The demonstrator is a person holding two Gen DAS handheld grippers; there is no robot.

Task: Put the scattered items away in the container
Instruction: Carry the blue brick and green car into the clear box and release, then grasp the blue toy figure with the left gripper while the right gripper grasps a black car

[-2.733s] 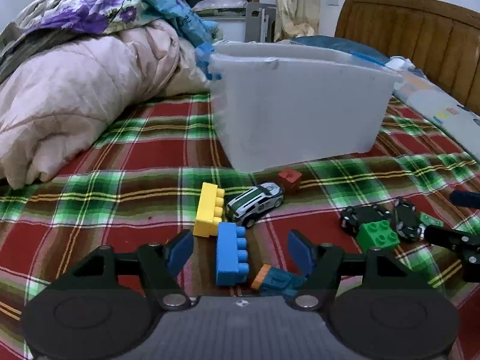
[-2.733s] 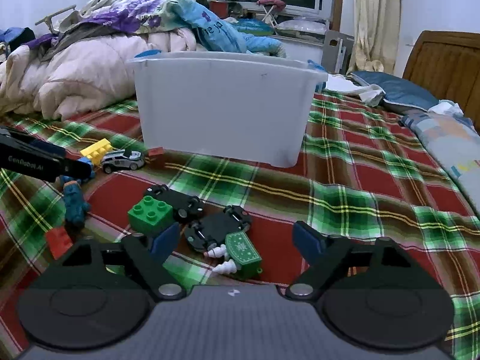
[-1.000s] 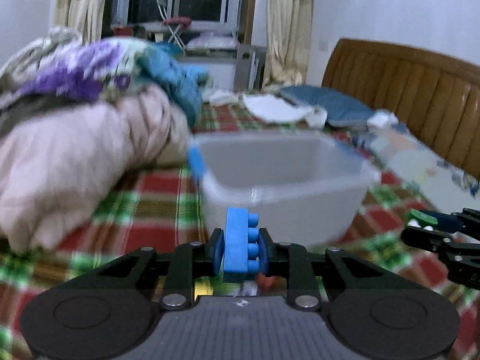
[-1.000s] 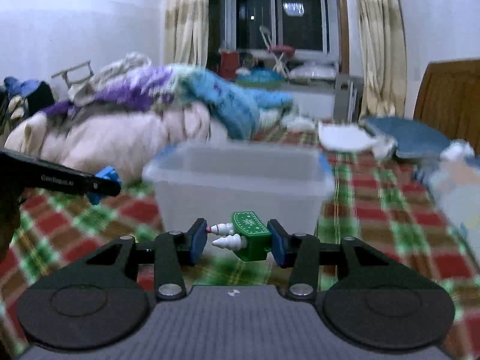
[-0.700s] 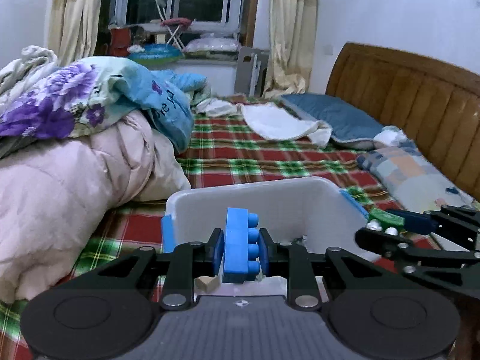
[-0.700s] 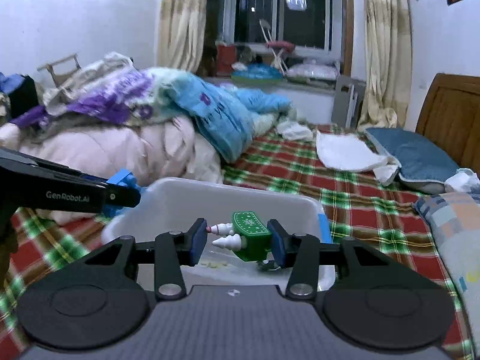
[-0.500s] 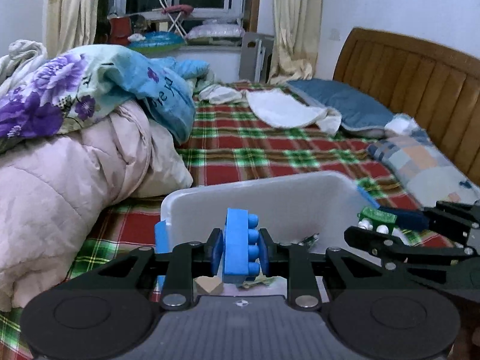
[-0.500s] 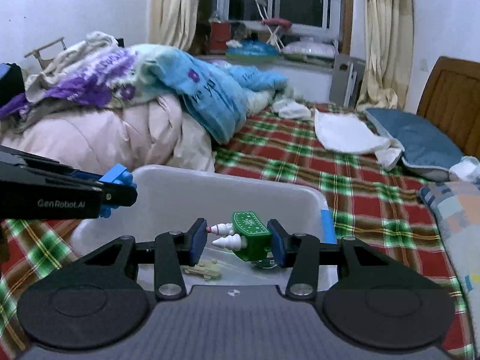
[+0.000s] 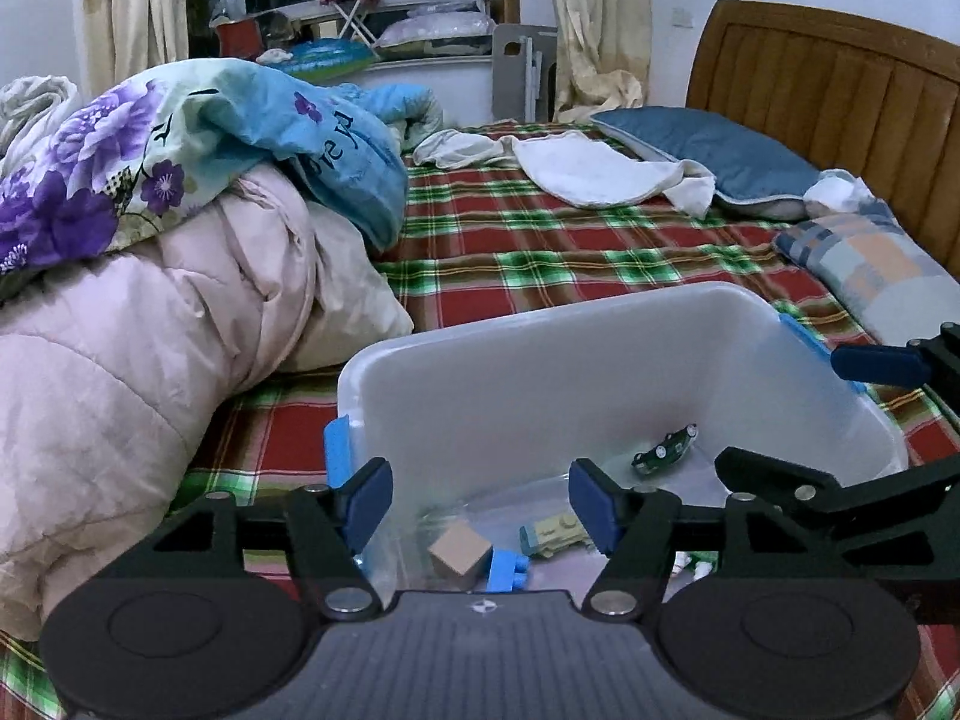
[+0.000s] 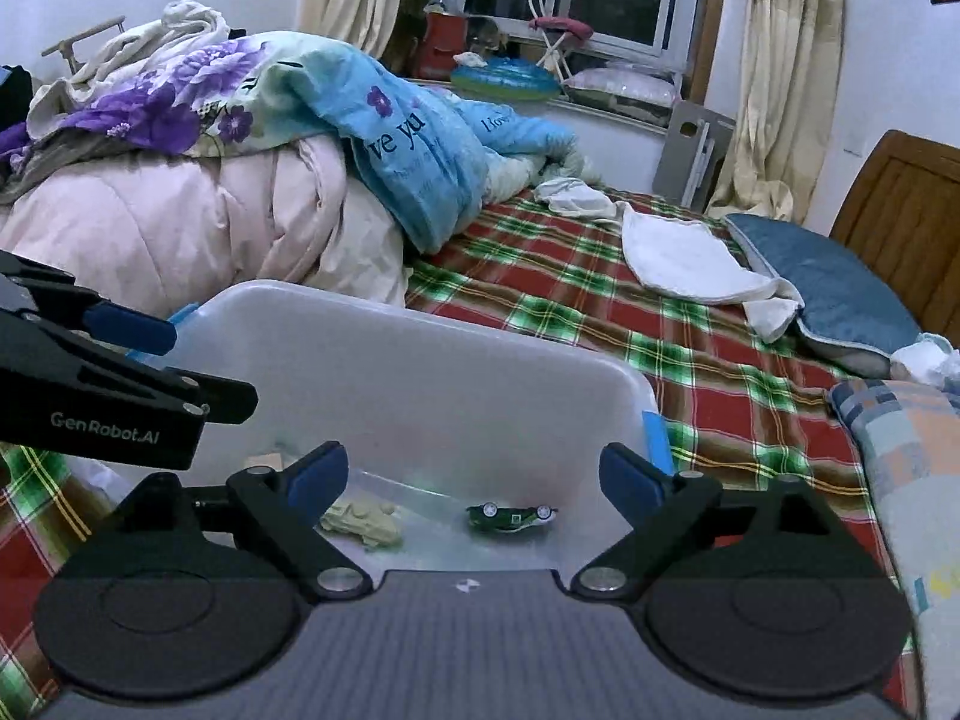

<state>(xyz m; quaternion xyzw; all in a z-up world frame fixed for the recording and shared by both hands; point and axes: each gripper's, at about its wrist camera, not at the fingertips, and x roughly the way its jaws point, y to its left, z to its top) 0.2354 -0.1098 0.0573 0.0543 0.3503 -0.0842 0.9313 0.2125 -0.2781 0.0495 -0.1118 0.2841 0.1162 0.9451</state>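
My left claw (image 9: 480,504): jaws spread wide, nothing between the blue pads; it hangs over the near rim of the container.
My right claw (image 10: 474,480): jaws likewise spread and empty, poised above the container's other near edge.
Container (image 9: 540,354): translucent white tub with blue handle clips, standing on the plaid bedspread, directly below both claws.
Blue brick (image 9: 504,570): lying on the tub floor at the near edge, touching the wooden cube.
Wooden cube (image 9: 459,549): tan block on the tub floor, just left of the blue brick.
Pale yellow toy (image 10: 363,522): flat on the tub floor near the middle; its exact kind I cannot tell.
Green toy car (image 10: 510,516): on the tub floor toward the far side, tipped so its wheels show.
Plaid bedspread (image 10: 720,360): red and green, under the tub and running to the far end of the bed.
Pink quilt (image 9: 150,330): bunched in a heap beside the tub, on my left.
Floral blanket (image 9: 210,138): blue and purple, draped over the pink quilt.
Blue pillow (image 9: 702,150): far end, against the wooden headboard (image 9: 840,90).
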